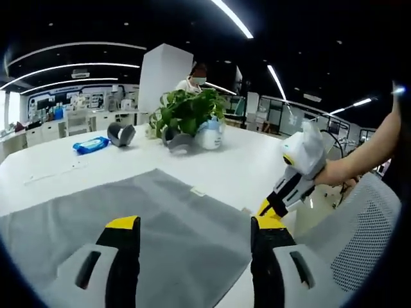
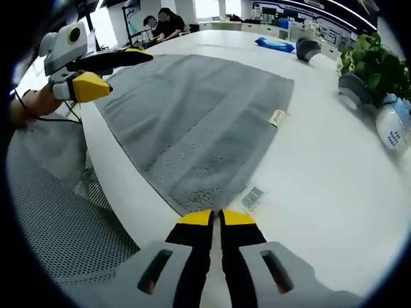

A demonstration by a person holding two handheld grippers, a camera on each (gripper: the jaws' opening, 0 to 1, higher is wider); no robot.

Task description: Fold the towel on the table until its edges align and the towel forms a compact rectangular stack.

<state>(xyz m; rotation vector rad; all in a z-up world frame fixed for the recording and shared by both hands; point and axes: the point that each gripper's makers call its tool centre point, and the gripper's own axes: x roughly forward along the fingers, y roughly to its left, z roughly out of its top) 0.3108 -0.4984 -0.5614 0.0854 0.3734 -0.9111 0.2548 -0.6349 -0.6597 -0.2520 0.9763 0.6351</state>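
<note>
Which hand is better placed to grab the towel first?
Probably the right. Its tongs sit shut just off the towel's near corner, while the left tongs hover open above the cloth.

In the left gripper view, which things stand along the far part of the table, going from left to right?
Blue packet → dark grey roll → green plant → white pot. The grey towel lies nearer, on the white table.

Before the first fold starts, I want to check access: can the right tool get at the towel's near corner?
Probably yes. The right tool, jaws shut, sits right at the corner of the flat grey towel, with only bare table around; it would have to open first.
</note>
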